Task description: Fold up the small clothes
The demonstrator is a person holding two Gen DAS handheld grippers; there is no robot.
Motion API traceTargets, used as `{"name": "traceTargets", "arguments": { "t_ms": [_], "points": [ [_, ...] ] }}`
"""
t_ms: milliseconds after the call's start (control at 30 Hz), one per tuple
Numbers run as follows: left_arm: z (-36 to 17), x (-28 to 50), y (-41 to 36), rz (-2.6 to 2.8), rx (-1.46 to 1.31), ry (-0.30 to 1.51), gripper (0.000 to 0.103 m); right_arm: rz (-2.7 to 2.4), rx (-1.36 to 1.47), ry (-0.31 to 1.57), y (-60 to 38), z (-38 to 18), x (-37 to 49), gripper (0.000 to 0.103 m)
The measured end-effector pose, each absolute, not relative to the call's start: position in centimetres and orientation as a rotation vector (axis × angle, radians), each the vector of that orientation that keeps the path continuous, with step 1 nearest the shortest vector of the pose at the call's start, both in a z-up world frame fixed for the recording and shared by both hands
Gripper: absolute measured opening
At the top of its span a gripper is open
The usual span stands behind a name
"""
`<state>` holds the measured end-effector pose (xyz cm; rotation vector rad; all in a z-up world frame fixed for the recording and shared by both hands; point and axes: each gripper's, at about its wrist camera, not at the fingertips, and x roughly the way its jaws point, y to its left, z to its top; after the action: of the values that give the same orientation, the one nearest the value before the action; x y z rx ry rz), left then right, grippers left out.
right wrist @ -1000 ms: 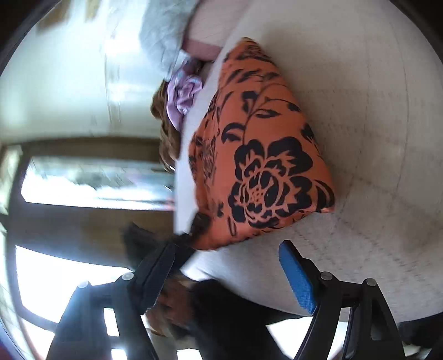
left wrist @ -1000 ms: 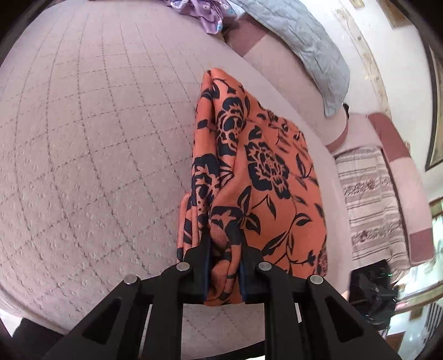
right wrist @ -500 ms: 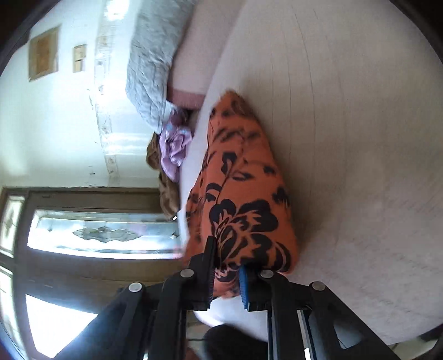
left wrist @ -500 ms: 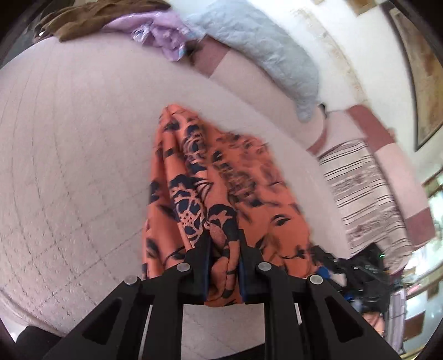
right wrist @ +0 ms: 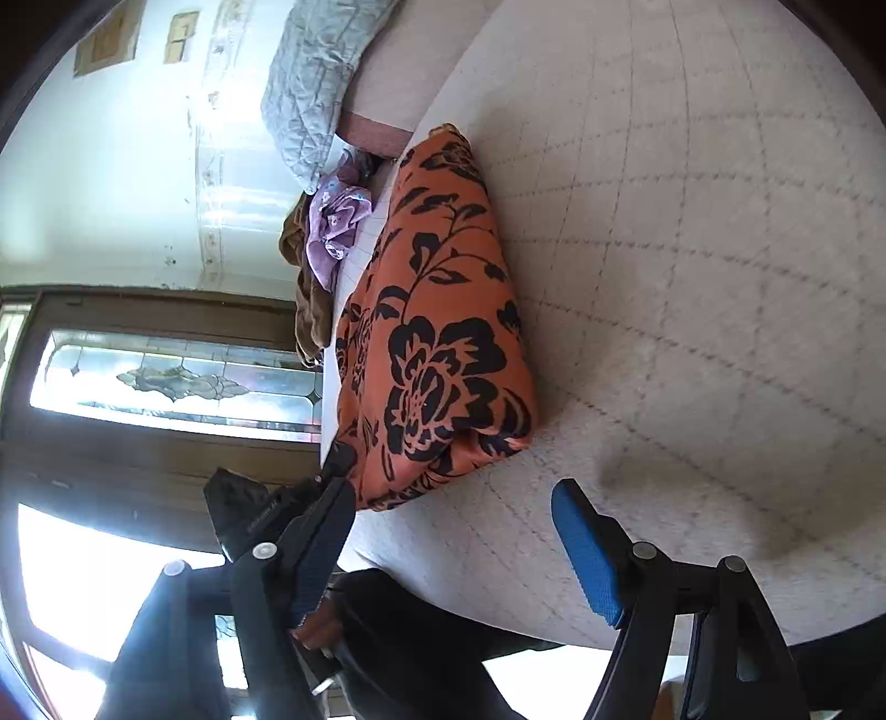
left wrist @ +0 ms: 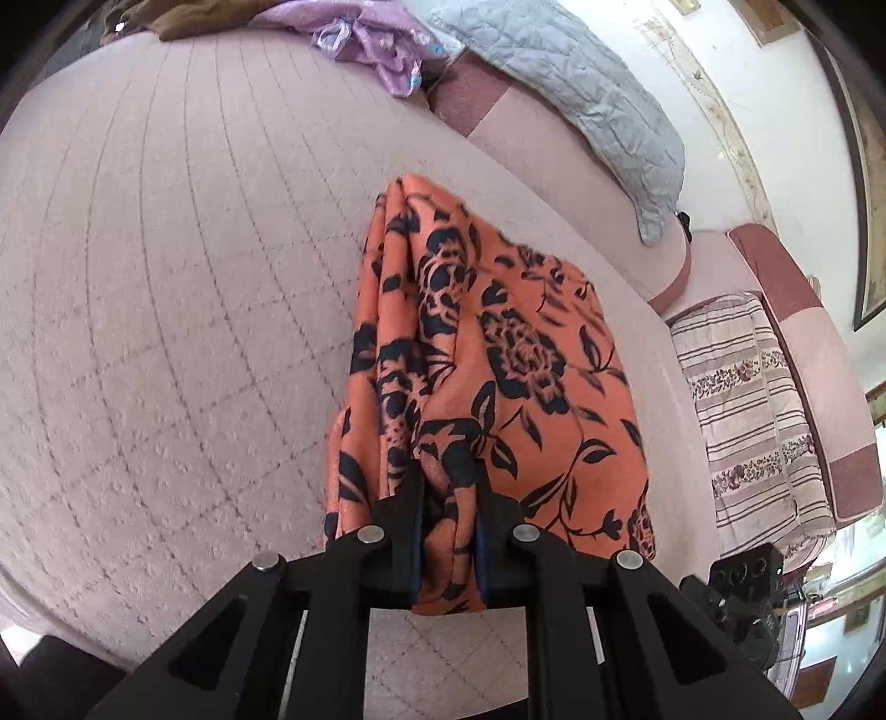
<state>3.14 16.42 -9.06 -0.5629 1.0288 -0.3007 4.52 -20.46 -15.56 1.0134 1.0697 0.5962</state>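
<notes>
Two jaws of the left gripper [left wrist: 449, 540] clamp soft orange floral cloth [left wrist: 498, 376] (folded); right gripper [right wrist: 454, 545] jaws opening, empty.

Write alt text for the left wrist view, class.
The left gripper is shut on a bunched edge of an orange cloth with black flowers, which lies folded on a pale quilted bed. A purple garment lies beyond.

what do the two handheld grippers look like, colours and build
Both are black linkage frames with silver pivot pins and cut-out arms. The right gripper has bright blue ribbed pads on its fingers. The left gripper shows only thin dark blue pad edges.
</notes>
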Motion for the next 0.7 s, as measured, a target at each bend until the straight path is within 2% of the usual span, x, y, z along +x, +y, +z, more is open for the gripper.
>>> {"name": "traceTargets", "arguments": {
  "t_ms": [100, 200, 367, 500, 567, 700],
  "points": [
    [-8.2, 2.8, 16.7, -0.267, -0.51, 0.997, 0.014, 0.588, 1.024, 1.073, -20.7, -15.7, 4.5, 0.076],
    [-11.2, 3.3, 16.4, -0.278, -0.516, 1.093, 0.014, 0.592, 1.014, 1.074, -21.2, -16.0, 4.1, 0.076],
    [-10.7, 3.0, 16.2, -0.279, -0.519, 1.076, 0.017, 0.595, 0.989, 1.067, -21.8, -15.6, 4.5, 0.076],
    [-7.7, 2.2, 16.1, -0.198, -0.436, 1.017, 0.024, 0.607, 0.929, 1.005, -22.4, -13.0, 6.2, 0.077],
    [-5.4, 1.8, 15.6, -0.154, -0.369, 0.945, 0.025, 0.571, 0.913, 0.97, -23.4, -12.0, 7.7, 0.081],
    [-3.0, 2.9, 12.4, -0.226, -0.28, 0.883, 0.033, 0.556, 0.888, 1.034, -23.1, -12.9, 12.0, 0.083]
  ]
}}
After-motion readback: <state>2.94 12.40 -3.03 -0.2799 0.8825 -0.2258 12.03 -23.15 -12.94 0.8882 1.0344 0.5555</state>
